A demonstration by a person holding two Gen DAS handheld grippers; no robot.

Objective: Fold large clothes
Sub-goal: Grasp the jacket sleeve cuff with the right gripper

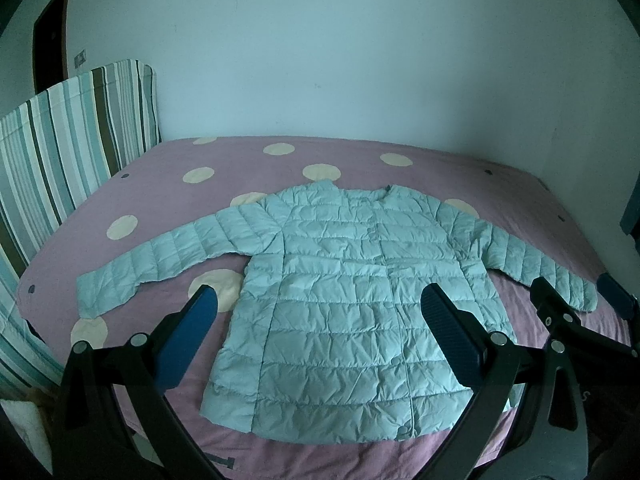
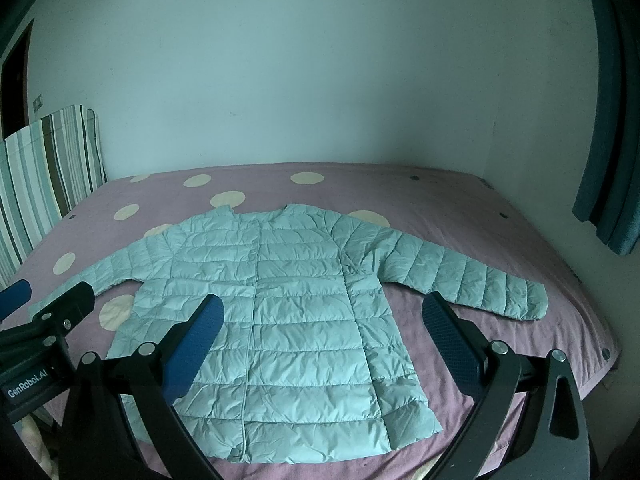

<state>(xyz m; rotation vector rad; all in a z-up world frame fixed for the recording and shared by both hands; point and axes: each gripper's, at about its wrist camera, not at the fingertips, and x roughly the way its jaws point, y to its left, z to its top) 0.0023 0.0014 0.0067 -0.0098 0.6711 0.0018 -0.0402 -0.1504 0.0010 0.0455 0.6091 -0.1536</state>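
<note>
Both grippers, left gripper (image 1: 318,306) and right gripper (image 2: 322,314), hover near the jacket's hem, jaws spread wide, holding nothing. Quilted jacket (image 1: 344,304) lies flat, front up, sleeves outstretched, on the bed (image 1: 160,168). Folding hasn't begun; a sleeve (image 2: 480,280) likely needs pinching and drawing across the jacket's chest.

The pale quilted puffer jacket (image 2: 280,304) has its left cuff hidden behind the black left gripper (image 2: 44,300) in the right wrist view.
</note>
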